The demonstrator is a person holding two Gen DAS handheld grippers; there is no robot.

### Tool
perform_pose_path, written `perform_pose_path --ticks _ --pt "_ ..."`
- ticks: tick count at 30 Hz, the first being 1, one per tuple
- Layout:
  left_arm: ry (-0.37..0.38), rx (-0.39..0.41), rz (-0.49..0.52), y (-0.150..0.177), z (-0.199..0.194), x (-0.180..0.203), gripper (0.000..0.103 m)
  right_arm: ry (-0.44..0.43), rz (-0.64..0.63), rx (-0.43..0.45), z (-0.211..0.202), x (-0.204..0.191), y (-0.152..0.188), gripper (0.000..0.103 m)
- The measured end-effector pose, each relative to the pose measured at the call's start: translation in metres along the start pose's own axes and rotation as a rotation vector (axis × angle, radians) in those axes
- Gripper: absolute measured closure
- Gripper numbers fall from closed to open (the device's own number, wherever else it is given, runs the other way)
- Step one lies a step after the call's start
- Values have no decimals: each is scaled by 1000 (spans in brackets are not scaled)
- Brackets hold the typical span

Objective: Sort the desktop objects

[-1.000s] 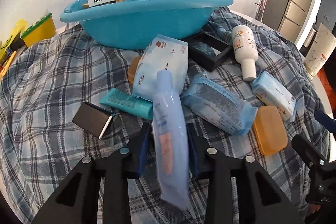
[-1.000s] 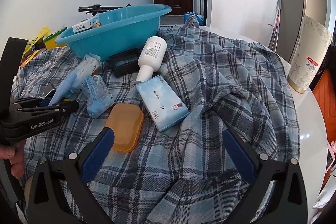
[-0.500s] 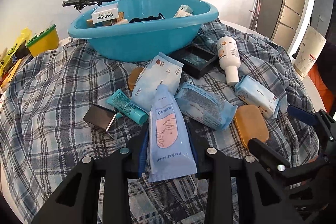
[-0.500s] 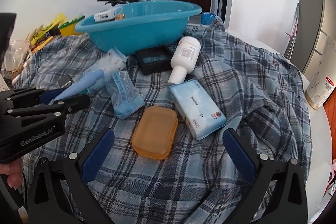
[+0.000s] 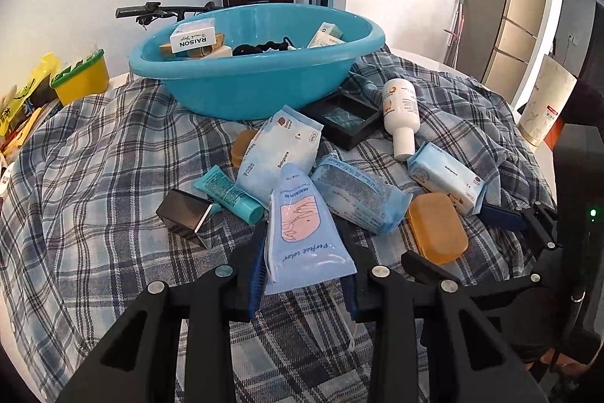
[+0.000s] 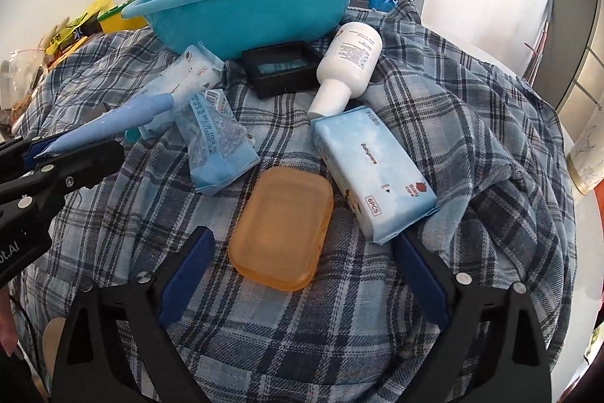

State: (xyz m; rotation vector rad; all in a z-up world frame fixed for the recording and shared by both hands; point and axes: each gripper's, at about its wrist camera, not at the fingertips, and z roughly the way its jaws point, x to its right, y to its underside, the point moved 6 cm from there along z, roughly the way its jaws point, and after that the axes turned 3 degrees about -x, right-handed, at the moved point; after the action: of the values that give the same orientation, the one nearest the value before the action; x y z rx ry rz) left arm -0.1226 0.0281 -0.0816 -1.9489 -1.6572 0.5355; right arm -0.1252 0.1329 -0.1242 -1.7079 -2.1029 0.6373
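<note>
left tongs (image 5: 302, 274) stay clamped on the blue tube (image 5: 302, 229), now lifted a bit; right tongs (image 6: 302, 274) apart but closing in, orange soap box (image 6: 283, 225) now sits between them, untouched

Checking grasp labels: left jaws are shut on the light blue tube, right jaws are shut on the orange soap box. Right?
Half right. The left gripper is shut on the light blue tube. The right gripper is open: the right wrist view shows its jaws straddling the orange soap box without touching it.
</note>
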Motion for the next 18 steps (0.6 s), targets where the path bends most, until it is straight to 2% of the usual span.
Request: perform_pose_path --ticks 1,3,4,5,6,7,9,12,18 --pt "1 -1 3 1 0 1 67 6 8 8 -1 2 0 17" --pt "1 -6 9 2 0 4 67 25 25 26 -4 6 -2 45" --pt "1 -9 12 2 1 5 67 34 24 32 -5 7 -2 53" --pt "0 -11 13 3 2 5 67 45 22 37 -6 8 -3 66" --pt "-1 -12 13 3 2 6 67 48 26 39 -7 10 -2 75" --pt "-2 -11 13 3 2 6 67 42 34 46 -9 11 -2 78" --pt "-4 -8 11 3 2 5 67 43 37 68 -15 15 -2 91" --pt "-8 -1 5 2 0 4 67 50 29 116 -27 16 -4 101" --pt "-7 7 0 2 -5 2 67 31 22 174 -51 13 -7 103"
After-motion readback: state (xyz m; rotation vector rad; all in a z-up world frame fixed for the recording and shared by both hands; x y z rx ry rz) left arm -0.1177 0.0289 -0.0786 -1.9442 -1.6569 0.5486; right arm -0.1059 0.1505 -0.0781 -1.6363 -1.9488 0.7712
